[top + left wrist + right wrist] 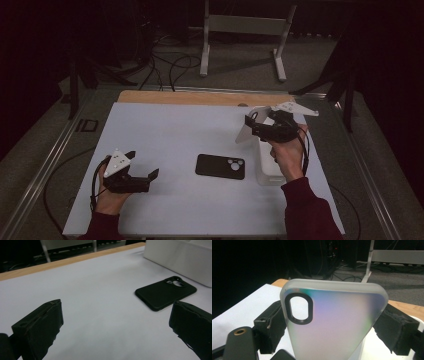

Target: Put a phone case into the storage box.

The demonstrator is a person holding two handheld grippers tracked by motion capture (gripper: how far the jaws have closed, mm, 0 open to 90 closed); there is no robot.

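High view: right gripper (255,124) raised above white bin (270,176), clamped on frosted phone case (246,131); black phone case (220,166) flat mid-table; left gripper (141,169) low, empty, well apart from it.

Left gripper view: jaws wide, nothing between; black phone case (165,292) ahead beside white bin (182,257).

Right gripper view: frosted phone case (332,322) pinched across long edges, upright. Likely light, thin, flexible, slippery; best gripped at rigid side rims, away from camera cutout.

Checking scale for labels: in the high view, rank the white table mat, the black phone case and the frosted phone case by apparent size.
1. White table mat, by far the largest.
2. and 3. Black phone case and frosted phone case: unsure, since the frosted one is held tilted in the right gripper.
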